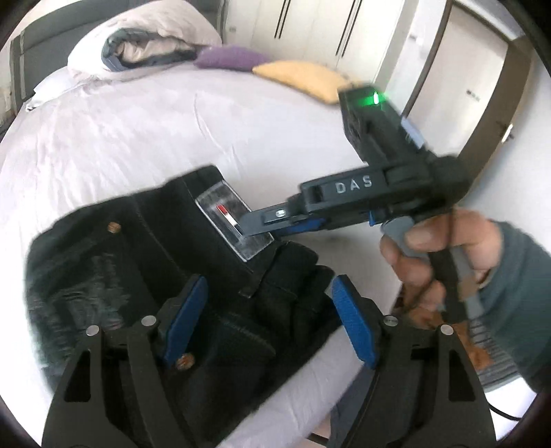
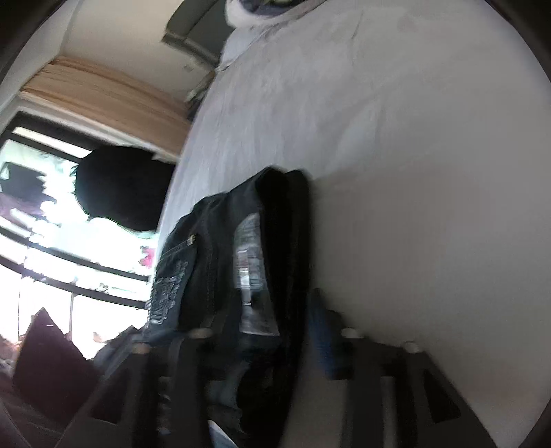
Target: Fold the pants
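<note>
Dark folded pants (image 1: pixel 144 275) with a clear size sticker (image 1: pixel 234 220) on the waistband lie bunched at the near edge of the bed. My left gripper (image 1: pixel 272 327) is open, its blue pads (image 1: pixel 186 320) spread just above the pants, holding nothing. My right gripper (image 1: pixel 261 225) reaches in from the right, held by a hand (image 1: pixel 434 255), its tip at the sticker; its fingers look close together. In the blurred right wrist view the pants (image 2: pixel 241 275) lie between the spread fingers of the right gripper (image 2: pixel 261 344); whether they grip the cloth is unclear.
The bed has a pale sheet (image 1: pixel 155 131). A rolled duvet (image 1: pixel 144 44), a purple cushion (image 1: pixel 230 58) and a yellow cushion (image 1: pixel 303 77) lie at its far end. Wardrobe doors (image 1: pixel 310 27) stand behind. A window (image 2: pixel 69 248) shows left of the bed.
</note>
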Tool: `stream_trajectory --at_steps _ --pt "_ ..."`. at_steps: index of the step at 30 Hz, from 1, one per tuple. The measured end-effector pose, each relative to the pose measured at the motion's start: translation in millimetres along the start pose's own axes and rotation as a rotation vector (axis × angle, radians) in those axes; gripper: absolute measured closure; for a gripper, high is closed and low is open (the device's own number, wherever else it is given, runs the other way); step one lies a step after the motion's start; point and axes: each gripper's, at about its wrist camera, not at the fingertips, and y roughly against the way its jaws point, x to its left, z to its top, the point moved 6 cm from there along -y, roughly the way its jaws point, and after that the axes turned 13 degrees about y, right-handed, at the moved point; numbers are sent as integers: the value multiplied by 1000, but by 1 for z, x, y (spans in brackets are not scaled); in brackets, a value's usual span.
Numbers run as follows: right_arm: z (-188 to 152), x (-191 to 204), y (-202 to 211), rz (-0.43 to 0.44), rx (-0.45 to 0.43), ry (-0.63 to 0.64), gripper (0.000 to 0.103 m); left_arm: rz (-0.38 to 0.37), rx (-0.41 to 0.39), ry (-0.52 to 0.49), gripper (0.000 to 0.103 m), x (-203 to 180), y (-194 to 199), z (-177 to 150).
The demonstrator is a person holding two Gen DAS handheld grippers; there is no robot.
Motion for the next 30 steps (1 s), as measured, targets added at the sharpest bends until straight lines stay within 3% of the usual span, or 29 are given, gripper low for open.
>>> stream_trajectory --at_steps 4,8,10,13,14,16,18,19,22,26,30 --pt "10 10 30 9 -87 -12 48 -48 -48 91 29 29 41 8" --pt "33 61 37 172 -158 95 49 -68 -141 198 29 80 72 35" --pt "37 79 29 244 -149 124 58 -109 -130 275 30 110 76 47" --pt "30 95 -1 309 -77 163 62 -215 -75 390 52 142 68 50" --pt "21 90 -15 300 -38 150 62 -247 -56 410 60 148 64 45" --pt "4 71 -31 286 7 82 64 -334 -13 445 62 155 54 35" --pt "-12 49 -41 263 19 11 85 -397 24 537 66 170 38 25" --pt "-18 38 -43 253 9 -26 103 -429 37 585 66 178 29 21" --pt "-26 9 -39 289 -71 -150 103 -469 50 708 80 206 5 14" --pt "-21 13 -42 228 -51 -111 103 -456 88 744 100 225 -21 2" --pt "-18 12 -42 215 -52 -114 103 -431 77 696 100 223 -21 -2"
